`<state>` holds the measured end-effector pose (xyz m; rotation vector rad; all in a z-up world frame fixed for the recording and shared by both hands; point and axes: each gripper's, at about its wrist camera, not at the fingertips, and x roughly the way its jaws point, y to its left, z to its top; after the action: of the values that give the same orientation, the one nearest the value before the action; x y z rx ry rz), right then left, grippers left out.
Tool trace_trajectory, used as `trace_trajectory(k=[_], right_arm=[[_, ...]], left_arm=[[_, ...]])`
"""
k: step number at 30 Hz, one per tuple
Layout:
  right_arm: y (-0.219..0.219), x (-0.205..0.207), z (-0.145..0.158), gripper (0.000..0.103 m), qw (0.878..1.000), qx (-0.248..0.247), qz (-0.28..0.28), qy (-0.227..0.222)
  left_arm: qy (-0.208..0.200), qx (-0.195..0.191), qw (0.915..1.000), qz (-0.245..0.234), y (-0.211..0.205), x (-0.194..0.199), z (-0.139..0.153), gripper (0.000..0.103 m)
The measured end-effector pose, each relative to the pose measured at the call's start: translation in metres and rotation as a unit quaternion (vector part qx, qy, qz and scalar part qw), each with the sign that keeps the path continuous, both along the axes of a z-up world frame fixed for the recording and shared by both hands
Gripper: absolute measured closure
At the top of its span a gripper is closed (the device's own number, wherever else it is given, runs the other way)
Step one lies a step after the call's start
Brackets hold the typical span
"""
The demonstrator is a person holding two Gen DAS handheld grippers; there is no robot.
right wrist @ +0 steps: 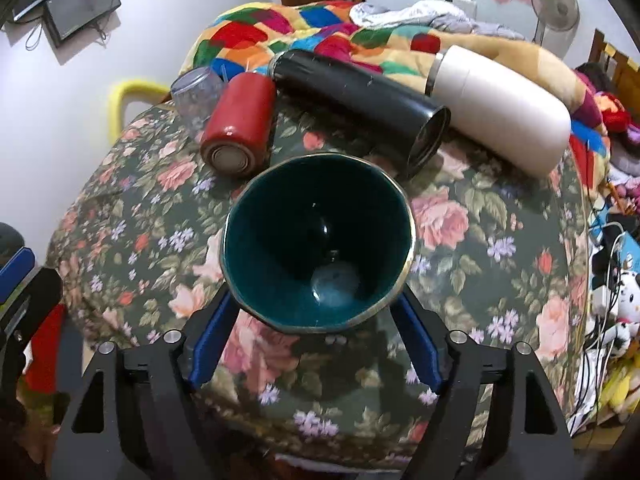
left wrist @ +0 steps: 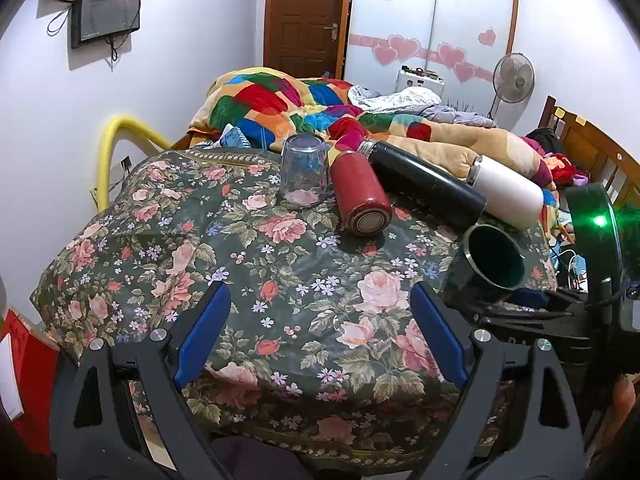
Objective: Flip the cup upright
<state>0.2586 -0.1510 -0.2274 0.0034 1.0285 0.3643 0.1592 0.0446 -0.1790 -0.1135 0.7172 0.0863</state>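
Observation:
A dark teal cup (right wrist: 318,240) with a pale rim is gripped between the blue pads of my right gripper (right wrist: 316,316), tilted with its mouth toward the camera, above the floral table (right wrist: 480,240). It also shows in the left wrist view (left wrist: 494,258) at the right, mouth facing left and up. My left gripper (left wrist: 320,312) is open and empty over the table's near side. A clear glass (left wrist: 305,170) stands upside down at the far side.
A red flask (left wrist: 360,196), a black flask (left wrist: 424,184) and a white flask (left wrist: 508,190) lie on their sides at the table's far edge. A bed with a patchwork quilt (left wrist: 280,96) is behind. Clutter and cables (right wrist: 612,280) sit to the right.

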Motion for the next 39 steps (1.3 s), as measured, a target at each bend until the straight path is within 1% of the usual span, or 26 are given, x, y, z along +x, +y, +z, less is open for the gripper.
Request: trace_trajectory(k=[3, 5, 7, 9, 12, 15, 18, 19, 21, 23, 26, 29, 30, 35, 37, 39], right_arm=[[-0.008, -0.010, 0.004, 0.028, 1.000, 0.012, 0.001, 0.004], [-0.014, -0.019, 0.012, 0.028, 1.000, 0.021, 0.002, -0.004], [-0.023, -0.032, 0.026, 0.028, 0.999, 0.026, 0.000, -0.024], [-0.031, -0.046, 0.046, 0.028, 0.998, 0.026, -0.003, -0.057], [-0.044, -0.071, 0.083, 0.028, 0.992, 0.017, -0.010, -0.127], [-0.056, -0.099, 0.121, 0.027, 0.979, 0.012, -0.026, -0.203], [-0.070, -0.130, 0.157, 0.025, 0.961, 0.028, -0.045, -0.273], [-0.074, -0.137, 0.165, 0.024, 0.956, 0.035, -0.049, -0.289], [-0.082, -0.155, 0.183, 0.024, 0.943, 0.053, -0.057, -0.323], [-0.086, -0.172, 0.197, 0.024, 0.931, 0.071, -0.063, -0.353], [-0.088, -0.189, 0.210, 0.024, 0.917, 0.087, -0.072, -0.383], [-0.085, -0.201, 0.213, 0.022, 0.908, 0.093, -0.075, -0.401], [-0.084, -0.204, 0.214, 0.021, 0.906, 0.092, -0.076, -0.406], [-0.086, -0.218, 0.212, 0.000, 0.894, 0.080, -0.090, -0.433], [-0.084, -0.221, 0.210, 0.000, 0.889, 0.075, -0.094, -0.441], [-0.085, -0.225, 0.211, 0.000, 0.889, 0.072, -0.092, -0.442]], left_arm=[[-0.007, -0.006, 1.0000, -0.002, -0.002, -0.006, 0.008, 0.012], [-0.014, -0.014, 0.9998, -0.006, -0.005, -0.012, 0.017, 0.012], [-0.025, -0.019, 0.9994, -0.011, -0.009, -0.018, 0.027, 0.012], [-0.040, -0.021, 0.9988, -0.018, -0.013, -0.025, 0.041, 0.012], [-0.072, -0.022, 0.9966, -0.033, -0.023, -0.039, 0.065, 0.012], [-0.115, -0.021, 0.9920, -0.049, -0.033, -0.058, 0.095, 0.012], [-0.164, -0.013, 0.9847, -0.058, -0.042, -0.081, 0.125, 0.010], [-0.185, -0.009, 0.9808, -0.061, -0.045, -0.091, 0.136, 0.009], [-0.214, -0.003, 0.9746, -0.067, -0.051, -0.105, 0.152, 0.008], [-0.246, 0.004, 0.9669, -0.068, -0.056, -0.124, 0.166, 0.004], [-0.279, 0.010, 0.9578, -0.068, -0.059, -0.144, 0.180, 0.003], [-0.300, 0.013, 0.9520, -0.061, -0.060, -0.157, 0.186, 0.001], [-0.302, 0.014, 0.9512, -0.059, -0.060, -0.160, 0.187, 0.001], [-0.301, 0.016, 0.9520, -0.053, -0.061, -0.166, 0.185, 0.000], [-0.299, 0.018, 0.9527, -0.052, -0.061, -0.167, 0.184, 0.000], [-0.298, 0.019, 0.9531, -0.052, -0.061, -0.167, 0.183, 0.000]])
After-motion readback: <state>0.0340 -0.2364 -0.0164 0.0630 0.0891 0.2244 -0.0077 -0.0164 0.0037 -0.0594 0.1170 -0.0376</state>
